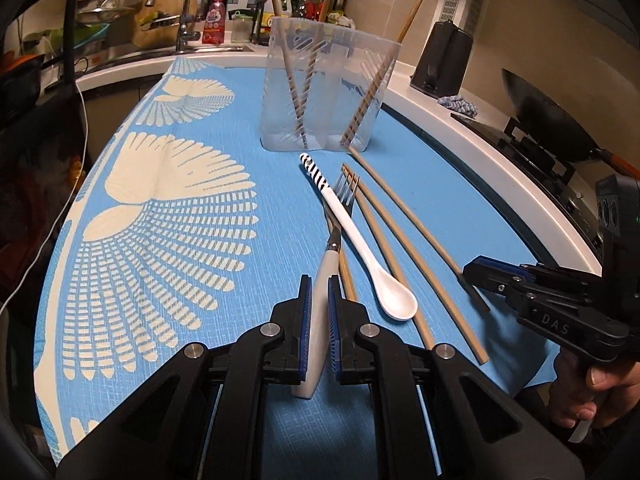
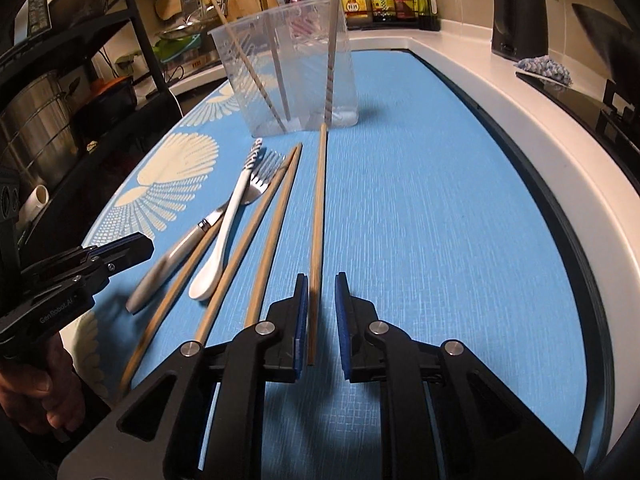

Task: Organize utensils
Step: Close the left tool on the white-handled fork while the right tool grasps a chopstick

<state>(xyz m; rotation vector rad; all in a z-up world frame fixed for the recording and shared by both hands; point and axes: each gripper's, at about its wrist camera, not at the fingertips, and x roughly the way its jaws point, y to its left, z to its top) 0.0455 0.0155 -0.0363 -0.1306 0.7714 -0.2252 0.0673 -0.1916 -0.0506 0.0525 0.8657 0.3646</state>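
With utensils scattered mid-frame before the clear container [image 1: 324, 84], the left gripper [image 1: 319, 312] pinches the fork [image 1: 320, 304] handle, the right gripper [image 2: 322, 312] stands slightly spread around a chopstick [image 2: 318, 240]; lifting both likely follows.

Kitchen worktop [image 1: 460, 92]: pads of the left gripper [image 1: 319, 320] cover both flanks of the fork [image 1: 335, 236] handle near the mat's front edge. The white spoon [image 1: 360, 240] crosses the fork's neck, and one chopstick [image 1: 347, 280] beneath them shows only a short stretch. The right gripper [image 1: 474, 276] enters from the right edge with its body cut off, and its tip and a blurred shadow mask part of the outermost chopstick [image 1: 420, 240]. The hand [image 1: 592, 392] holding it runs out at the lower right corner. In the right wrist view, chopsticks in the clear container [image 2: 288, 60] lose their tops at the upper edge. The bottle labels [image 2: 356, 4] at the worktop's far edge are too small to read.
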